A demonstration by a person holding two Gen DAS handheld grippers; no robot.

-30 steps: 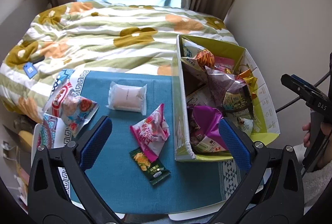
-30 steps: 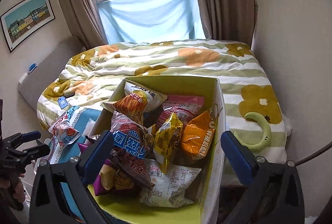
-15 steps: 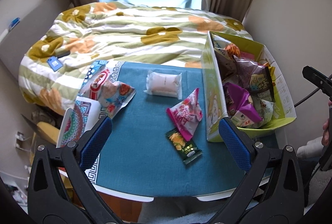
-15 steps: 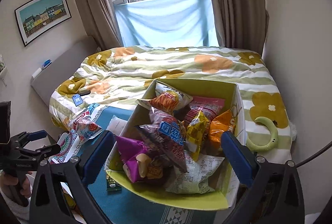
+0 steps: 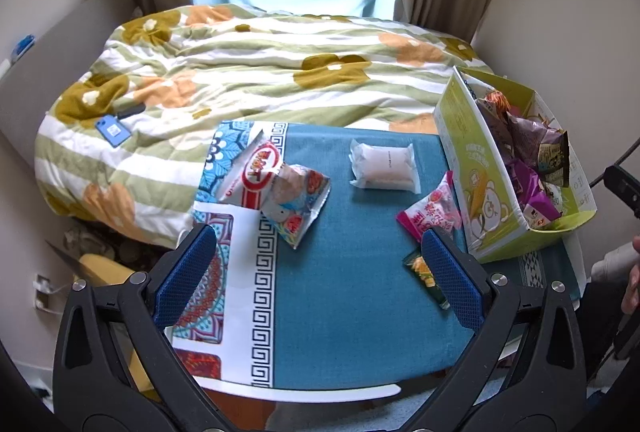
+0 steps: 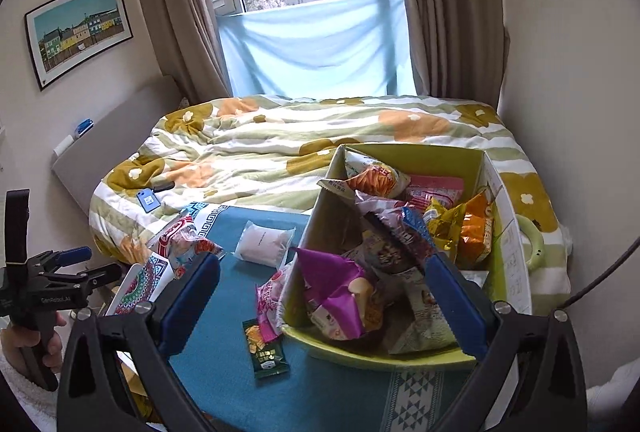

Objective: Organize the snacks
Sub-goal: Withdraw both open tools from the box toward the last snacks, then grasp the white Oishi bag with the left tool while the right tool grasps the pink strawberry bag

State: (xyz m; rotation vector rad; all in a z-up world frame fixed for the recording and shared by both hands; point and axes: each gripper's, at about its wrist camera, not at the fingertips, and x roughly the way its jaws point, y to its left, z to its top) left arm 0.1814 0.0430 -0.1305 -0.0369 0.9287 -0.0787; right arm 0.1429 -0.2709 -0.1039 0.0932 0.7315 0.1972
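A green cardboard box [image 5: 476,167] full of snack bags stands at the right of the teal tablecloth [image 5: 352,296]; it also shows in the right wrist view [image 6: 320,220]. Loose on the cloth lie a white packet [image 5: 384,163], a pink bag [image 5: 432,211] against the box, a small dark green packet [image 5: 420,268], and red-and-white bags [image 5: 276,183] at the left. My left gripper [image 5: 316,276] is open and empty above the table's near edge. My right gripper [image 6: 320,302] is open and empty, held above the near corner of the box.
A bed with a flowered green-striped duvet [image 5: 260,71] lies right behind the table, with a blue phone [image 5: 113,129] on it. A patterned mat [image 5: 208,272] covers the table's left end. Curtains and a window stand beyond. A green crescent pillow [image 6: 536,244] lies right of the box.
Both grippers have pulled back and up from the table, so more of the room shows. The left view has swung left, with the box now at its right edge. Both stay open.
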